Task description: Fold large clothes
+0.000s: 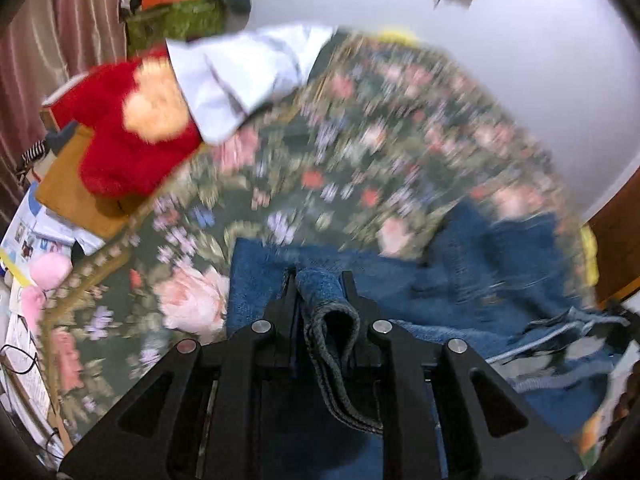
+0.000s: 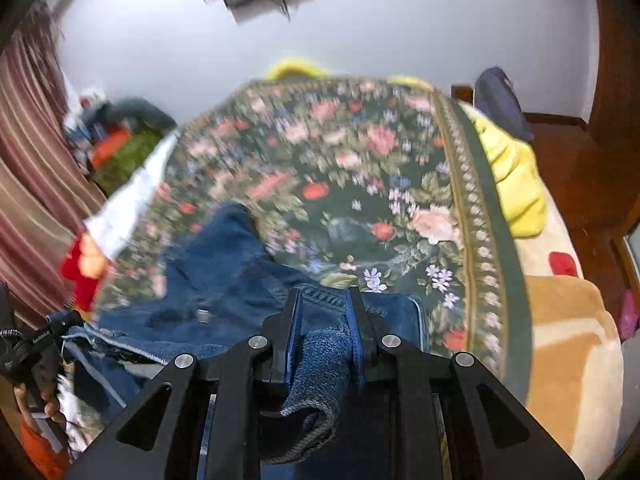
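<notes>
The left gripper (image 1: 320, 280) was pinching a rolled edge of the blue jeans (image 1: 480, 280), the denim bunched between its two black fingers. The right gripper (image 2: 326, 300) was clamped on another fold of the same jeans (image 2: 224, 276), both tools pointing steeply down at the bed. The jeans lay rumpled along the near edge of one floral bedspread (image 2: 360, 184), whose far half stood bare and open toward the white wall. At the left edge lay one white garment (image 1: 244, 76) against one red plush toy (image 1: 116, 148); striped curtains (image 1: 24, 80) hung beyond. At the right edge sat one yellow cushion (image 2: 516, 184) past the spread's border. A hand (image 2: 44, 404) gripped the left tool's handle at the near left.
</notes>
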Motion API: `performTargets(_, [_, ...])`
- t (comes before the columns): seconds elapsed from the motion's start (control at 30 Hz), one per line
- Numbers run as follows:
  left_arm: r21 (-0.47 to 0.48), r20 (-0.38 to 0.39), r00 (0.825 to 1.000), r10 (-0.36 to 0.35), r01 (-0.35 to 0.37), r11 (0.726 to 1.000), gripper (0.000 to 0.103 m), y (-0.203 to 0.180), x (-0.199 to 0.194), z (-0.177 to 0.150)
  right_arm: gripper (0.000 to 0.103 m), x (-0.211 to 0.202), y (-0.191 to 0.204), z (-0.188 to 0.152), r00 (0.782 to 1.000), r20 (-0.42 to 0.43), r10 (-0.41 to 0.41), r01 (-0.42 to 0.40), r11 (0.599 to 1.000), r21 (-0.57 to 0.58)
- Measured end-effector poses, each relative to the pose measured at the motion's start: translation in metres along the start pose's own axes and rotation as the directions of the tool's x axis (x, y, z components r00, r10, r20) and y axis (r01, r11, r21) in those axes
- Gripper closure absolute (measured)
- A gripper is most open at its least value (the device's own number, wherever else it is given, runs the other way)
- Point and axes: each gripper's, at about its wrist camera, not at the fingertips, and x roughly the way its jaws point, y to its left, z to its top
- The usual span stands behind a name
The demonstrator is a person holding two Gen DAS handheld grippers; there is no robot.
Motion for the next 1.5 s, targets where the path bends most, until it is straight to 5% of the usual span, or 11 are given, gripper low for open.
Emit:
performTargets(0.1, [-0.027,-0.084,0.996,0.029,-0.031,0.999,0.082,0.011,0.041,-0.01,0.084,0.03,-0.007,-0.001,0.999,-0.038,-0.031,0.031,1.0,-0.002])
performTargets(0.17, [-0.025,-0.072,0.997,0.016,-0.017,1.0,0.082,0.016,0.047,-0.014,0.084,0.035,-0.018,0.001,0.984,-0.007,-0.177,0.177,0.984,-0.02])
performTargets(0.23, [-0.009,-0.078,0.997,0.018,-0.019,1.0,0.081,0.013,0.042,-0.014,0.084,0.035,-0.045,0.009,0.972,-0.02,-0.235,0.235,0.972,0.018])
performTargets(0.4, [0.066,-0.099,0.995,0.024,-0.017,0.998,0.07,0.006,0.017,-0.004,0.084,0.006,-0.088,0.012,0.988,-0.079,-0.135,0.141,0.987,0.073])
performTargets(0.53, [0.099,0.03,0.997,0.069,-0.071,0.993,0.04,0.008,-0.036,0.004,0.084,-0.033,-0.074,0.003,0.993,-0.05,-0.111,0.11,0.994,-0.025])
performTargets(0.63, [0.132,0.07,0.997,0.042,-0.051,0.99,0.031,0.008,-0.066,0.001,0.084,-0.058,-0.052,-0.01,0.998,-0.059,-0.028,0.023,0.995,-0.099])
performTargets(0.87, [0.293,0.008,1.0,0.023,-0.024,0.956,0.023,-0.012,-0.078,-0.05,0.084,-0.068,0.018,-0.059,0.981,-0.166,0.098,-0.142,0.95,-0.278])
performTargets(1.1, [0.486,-0.106,0.994,-0.002,0.053,0.872,0.023,-0.064,-0.026,-0.096,0.084,-0.015,0.075,-0.111,0.961,-0.276,0.005,-0.141,0.868,-0.476])
performTargets(1.2, [0.534,-0.117,0.992,0.054,0.017,0.846,0.023,-0.081,0.005,-0.086,0.084,0.007,0.088,-0.11,0.963,-0.268,-0.041,-0.116,0.831,-0.544])
performTargets(1.3, [0.504,-0.12,0.988,0.097,-0.024,0.863,0.023,-0.081,0.032,-0.054,0.084,0.023,0.093,-0.087,0.956,-0.291,-0.031,-0.144,0.815,-0.561])
performTargets(1.5, [0.412,-0.082,0.977,0.198,-0.148,0.899,0.022,-0.062,0.069,0.015,0.084,0.072,0.081,-0.026,0.947,-0.318,-0.04,-0.12,0.876,-0.467])
